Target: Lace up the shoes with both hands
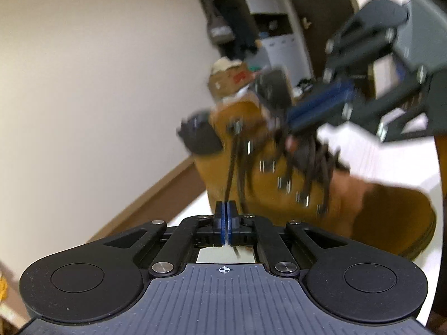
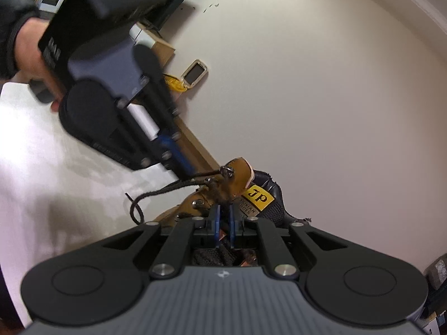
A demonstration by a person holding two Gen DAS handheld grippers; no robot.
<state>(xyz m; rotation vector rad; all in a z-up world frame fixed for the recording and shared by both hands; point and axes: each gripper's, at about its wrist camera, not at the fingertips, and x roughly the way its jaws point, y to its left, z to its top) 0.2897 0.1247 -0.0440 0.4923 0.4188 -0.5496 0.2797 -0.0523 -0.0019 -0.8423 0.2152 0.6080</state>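
Observation:
A tan lace-up boot point(image 1: 282, 173) with metal eyelets stands on a white table point(image 1: 371, 153). My left gripper point(image 1: 226, 205) is shut on a dark lace point(image 1: 232, 164) that runs taut up to the boot's top eyelet. In the right wrist view, the left gripper point(image 2: 192, 173) pinches that lace point(image 2: 208, 172) beside the boot point(image 2: 237, 176). My right gripper point(image 2: 224, 217) hovers over the tongue with its yellow label point(image 2: 257, 196). Its jaws stand a narrow gap apart above the crossed laces, pressing on nothing that I can see. The right gripper point(image 1: 289, 128) reaches in from the upper right.
A loose lace end point(image 2: 137, 209) curls on the table point(image 2: 56, 167). A person's hand point(image 2: 30, 53) in a dark sleeve holds the left gripper. Behind are a plain wall, a wooden baseboard point(image 1: 156, 195), a cardboard box point(image 1: 232, 78), shelves point(image 1: 268, 28) and a yellow cable point(image 2: 174, 83).

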